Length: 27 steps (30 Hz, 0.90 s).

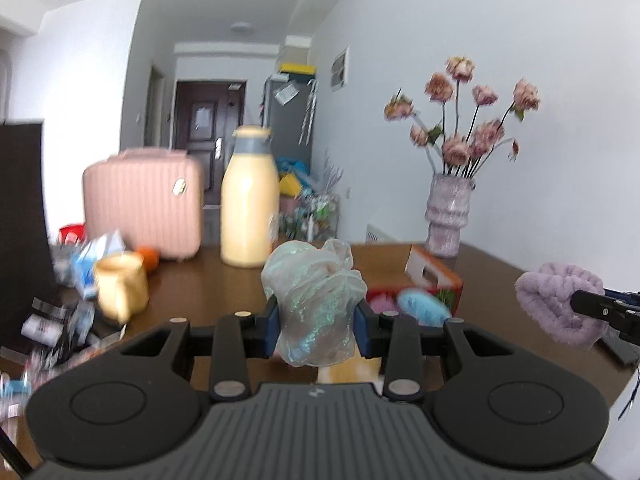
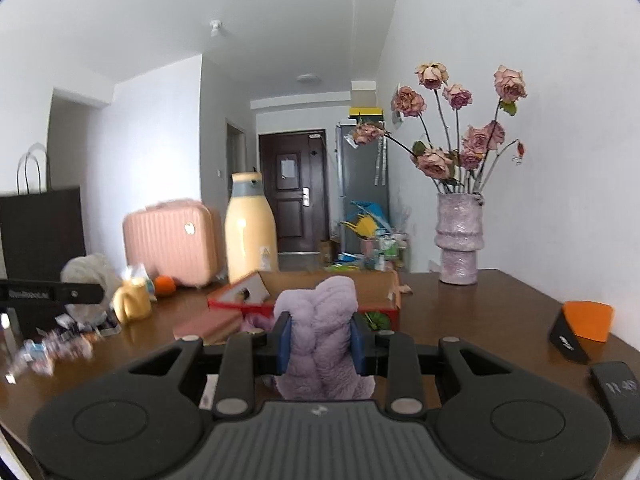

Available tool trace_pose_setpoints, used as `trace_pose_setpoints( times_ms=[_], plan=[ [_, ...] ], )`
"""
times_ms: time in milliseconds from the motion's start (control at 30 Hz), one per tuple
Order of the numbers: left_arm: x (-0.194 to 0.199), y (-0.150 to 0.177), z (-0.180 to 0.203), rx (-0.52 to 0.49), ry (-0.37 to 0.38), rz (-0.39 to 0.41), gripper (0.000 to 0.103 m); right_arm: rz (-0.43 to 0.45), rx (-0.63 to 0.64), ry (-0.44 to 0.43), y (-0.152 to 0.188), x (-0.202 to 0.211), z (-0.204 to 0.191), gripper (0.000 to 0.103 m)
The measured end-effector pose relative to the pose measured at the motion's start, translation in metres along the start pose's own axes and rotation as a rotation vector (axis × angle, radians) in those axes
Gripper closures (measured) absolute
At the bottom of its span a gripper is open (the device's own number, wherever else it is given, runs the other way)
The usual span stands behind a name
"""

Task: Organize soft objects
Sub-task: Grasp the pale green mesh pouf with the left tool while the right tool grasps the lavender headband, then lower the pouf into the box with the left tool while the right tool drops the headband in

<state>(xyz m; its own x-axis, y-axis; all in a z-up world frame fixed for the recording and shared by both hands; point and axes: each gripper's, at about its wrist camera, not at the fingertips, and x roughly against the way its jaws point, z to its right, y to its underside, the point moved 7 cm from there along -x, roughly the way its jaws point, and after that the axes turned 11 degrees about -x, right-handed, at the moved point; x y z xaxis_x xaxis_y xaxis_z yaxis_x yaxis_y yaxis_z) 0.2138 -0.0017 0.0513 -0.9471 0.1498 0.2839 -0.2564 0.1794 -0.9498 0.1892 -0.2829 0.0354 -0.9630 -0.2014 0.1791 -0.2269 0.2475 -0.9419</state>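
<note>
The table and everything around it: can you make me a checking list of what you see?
Surface: brown wooden table, crowded on its left side.
Job's things: shimmery sheer scrunchie; fluffy purple scrunchie; open red box with more soft things inside.
Clutter: yellow bottle, yellow mug, pink case, orange, vase of dried roses.
Grippers: left gripper shut on the shimmery scrunchie; right gripper shut on the purple one.
Cables: thin blue cable at the table's right edge.
Surroundings: dark door, grey fridge.
</note>
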Motion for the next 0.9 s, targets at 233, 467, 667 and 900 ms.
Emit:
trace_pose_setpoints(
  times_ms=[233, 467, 667, 900],
  plan=[
    [-0.062, -0.075, -0.016, -0.033, 0.051, 0.006, 0.067, 0.0, -0.01, -0.054, -0.075, -0.057, 0.007, 0.074],
    [-0.188, -0.12, -0.029, -0.037, 0.166, -0.179, 0.067, -0.158, -0.114, -0.091, -0.136, -0.174, 0.03, 0.074],
    [-0.32, -0.118, -0.034, -0.036, 0.169, -0.398, 0.067, -0.342, -0.203, -0.028, -0.146, -0.306, 0.059, 0.074],
    [-0.441, -0.076, -0.031, -0.101, 0.111, -0.587, 0.066, -0.514, -0.13, 0.118, -0.099, -0.438, 0.076, 0.074]
  ],
)
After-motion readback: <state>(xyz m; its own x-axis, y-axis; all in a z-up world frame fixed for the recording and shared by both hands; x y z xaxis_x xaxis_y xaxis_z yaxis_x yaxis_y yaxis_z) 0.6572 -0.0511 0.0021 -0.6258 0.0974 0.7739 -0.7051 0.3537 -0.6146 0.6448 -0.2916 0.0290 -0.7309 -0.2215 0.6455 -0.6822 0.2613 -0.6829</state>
